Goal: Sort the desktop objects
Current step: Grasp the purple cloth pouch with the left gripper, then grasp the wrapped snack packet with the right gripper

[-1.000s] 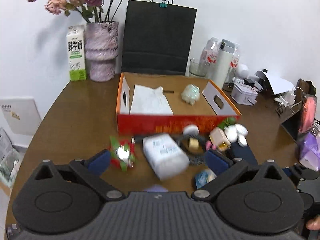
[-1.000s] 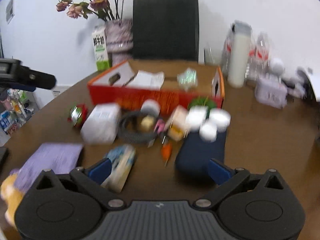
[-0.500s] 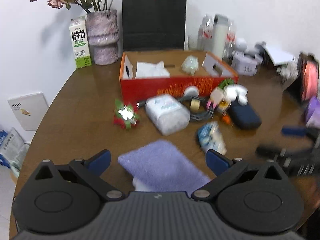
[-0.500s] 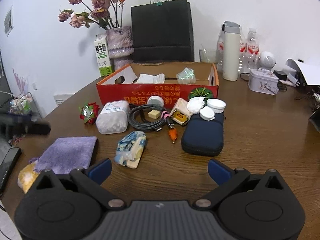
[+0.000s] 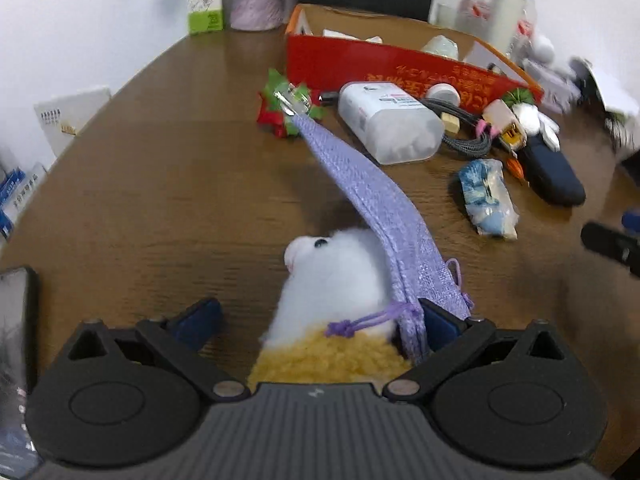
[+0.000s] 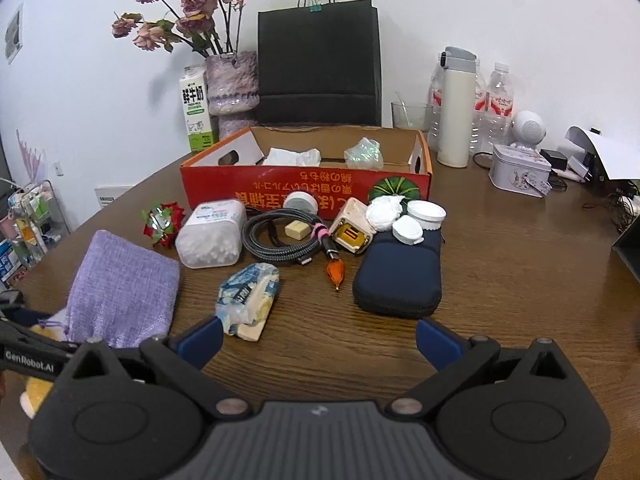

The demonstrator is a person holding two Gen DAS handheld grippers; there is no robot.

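My left gripper (image 5: 316,322) is open, low over the table, straddling a white and yellow plush toy (image 5: 336,280). A purple drawstring pouch (image 5: 372,196) lies draped over the toy, and its edge touches my right finger. My right gripper (image 6: 318,340) is open with bare table between its fingers. A blue tissue packet (image 6: 248,300) lies just ahead of its left finger. Further ahead lie the purple pouch (image 6: 120,284), a cotton swab jar (image 6: 212,234), a coiled cable (image 6: 276,236), a charger (image 6: 352,232), a navy case (image 6: 400,280) with white lids on it, and a red-green bow (image 6: 162,220).
An open red cardboard box (image 6: 304,190) stands behind the clutter, holding white paper and a crumpled wrapper. A vase, a milk carton (image 6: 196,116), a black bag (image 6: 320,60), a flask and bottles line the wall. A tin (image 6: 520,170) and cables sit right. A phone (image 5: 14,320) lies near left.
My left gripper has pulled back and dropped low, so the plush toy and pouch now sit between its fingers. The right gripper has drawn back a little and stays open.
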